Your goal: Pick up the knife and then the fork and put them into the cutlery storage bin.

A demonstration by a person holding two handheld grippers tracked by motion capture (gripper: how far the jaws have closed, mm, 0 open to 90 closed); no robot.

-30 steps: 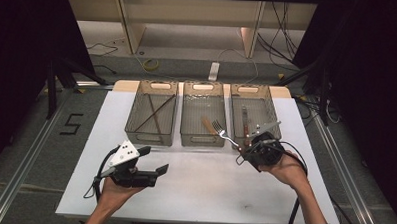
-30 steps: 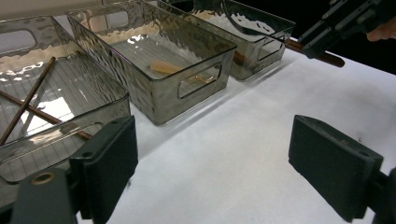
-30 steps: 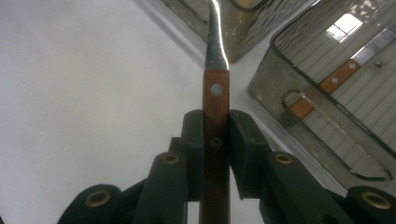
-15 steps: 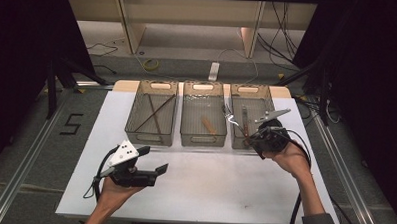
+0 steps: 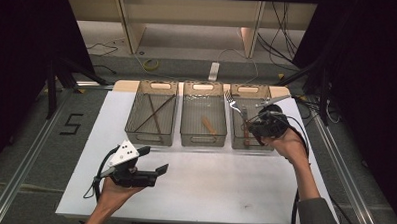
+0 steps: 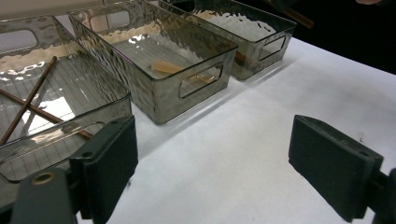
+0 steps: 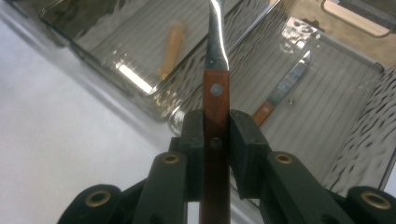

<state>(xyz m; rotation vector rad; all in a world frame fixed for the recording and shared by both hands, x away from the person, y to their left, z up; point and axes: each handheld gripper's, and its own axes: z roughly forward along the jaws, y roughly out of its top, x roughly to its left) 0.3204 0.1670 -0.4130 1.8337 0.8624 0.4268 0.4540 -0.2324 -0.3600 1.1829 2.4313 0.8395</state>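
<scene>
My right gripper hangs over the right-hand clear bin, shut on the wooden handle of a fork whose tines point back and left. In the right gripper view both pads clamp the brown riveted fork handle at the gripper, with the steel neck rising beyond. Below it in that bin lies a wooden-handled knife. My left gripper rests low over the white table's front left, jaws wide apart with nothing between its pads.
Three clear bins stand in a row at the back of the white table. The left bin holds crossed brown chopsticks. The middle bin holds a short wooden piece. Dark floor surrounds the table.
The right gripper has carried the fork up, back and to the right, from in front of the bins to over the right bin. The left gripper has stayed put.
</scene>
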